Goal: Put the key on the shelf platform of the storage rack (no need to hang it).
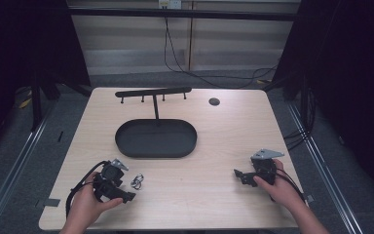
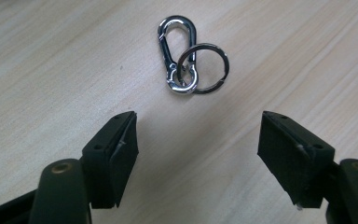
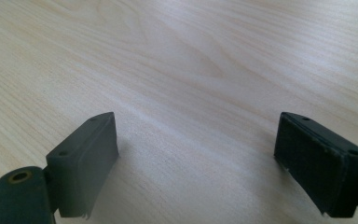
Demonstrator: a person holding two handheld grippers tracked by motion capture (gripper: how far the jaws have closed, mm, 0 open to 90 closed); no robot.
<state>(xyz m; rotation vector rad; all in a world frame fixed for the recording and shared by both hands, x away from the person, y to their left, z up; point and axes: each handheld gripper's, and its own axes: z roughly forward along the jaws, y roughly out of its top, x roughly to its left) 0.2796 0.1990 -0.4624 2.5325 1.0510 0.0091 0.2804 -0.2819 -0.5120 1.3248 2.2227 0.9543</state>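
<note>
Carabiner [image 2: 178, 55] w/ key ring [image 2: 203, 68] ahead of left gripper [image 2: 198, 140], jaws apart; right gripper [image 3: 196, 154] likewise spread over bare table [image 3: 191, 56].

On the table [image 1: 214, 146], the carabiner [image 1: 137, 181] lies before the tray [image 1: 156, 138], beside the left gripper [image 1: 119, 187].

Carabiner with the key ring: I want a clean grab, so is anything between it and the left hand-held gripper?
Nothing visible: bare table lies between the open left hand-held gripper and the carabiner.

lab – recording rig | black-curtained frame [image 1: 24, 44] round wooden table [image 1: 224, 146] | loose cables [image 1: 185, 68] on grey floor
</note>
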